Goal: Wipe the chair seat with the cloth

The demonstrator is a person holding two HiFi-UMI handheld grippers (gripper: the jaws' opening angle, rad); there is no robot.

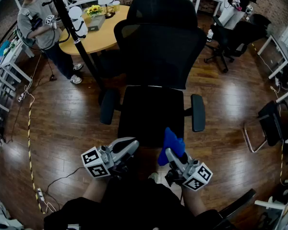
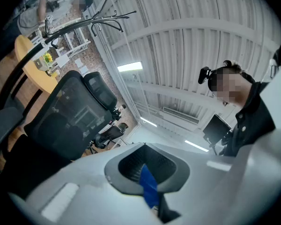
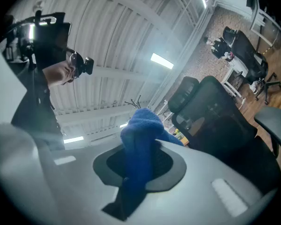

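The black office chair stands before me in the head view, its seat (image 1: 149,111) bare and its mesh backrest (image 1: 158,47) behind. A blue cloth (image 1: 171,143) sticks up over the seat's near right edge, and my right gripper (image 1: 170,155) is shut on it. In the right gripper view the cloth (image 3: 139,139) bunches above the closed jaws of the right gripper (image 3: 136,172). My left gripper (image 1: 129,146) is by the seat's near left corner, jaws together. In the left gripper view the left gripper (image 2: 147,182) shows a thin blue strip at the seam and tilts up past the chair (image 2: 70,116).
Armrests (image 1: 198,111) (image 1: 108,107) flank the seat. A round wooden table (image 1: 93,32) and a black coat stand (image 1: 77,37) are behind on the left, with a person (image 1: 38,28) beside them. Another office chair (image 1: 235,37) stands back right. A power strip (image 1: 41,195) lies on the floor.
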